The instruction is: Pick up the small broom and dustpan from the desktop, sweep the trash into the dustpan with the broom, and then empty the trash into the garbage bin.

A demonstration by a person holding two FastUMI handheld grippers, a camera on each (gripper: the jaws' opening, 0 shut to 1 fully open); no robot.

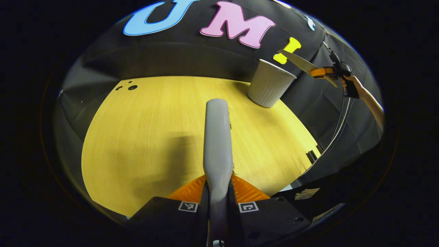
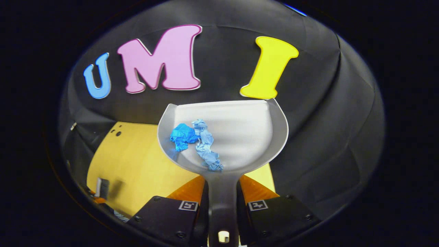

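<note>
My left gripper point(image 1: 218, 188) is shut on the grey small broom point(image 1: 216, 137), which points forward low over the yellow desktop point(image 1: 144, 137). The white ribbed garbage bin point(image 1: 269, 85) stands at the desk's far right edge. Above and right of the bin, a hand holds my right gripper point(image 1: 325, 72) with the dustpan point(image 1: 299, 61) tilted over the bin's rim. In the right gripper view, my right gripper point(image 2: 222, 187) is shut on the handle of the grey dustpan point(image 2: 240, 130). Blue crumpled trash point(image 2: 197, 142) lies in the left of the pan, raised above the desktop point(image 2: 137, 161).
Small dark holes point(image 1: 132, 87) mark the desk's far left corner. Cables point(image 1: 343, 116) hang from the right gripper past the desk's right edge. The booth's black cloth wall point(image 1: 192, 58) closes off the back and sides.
</note>
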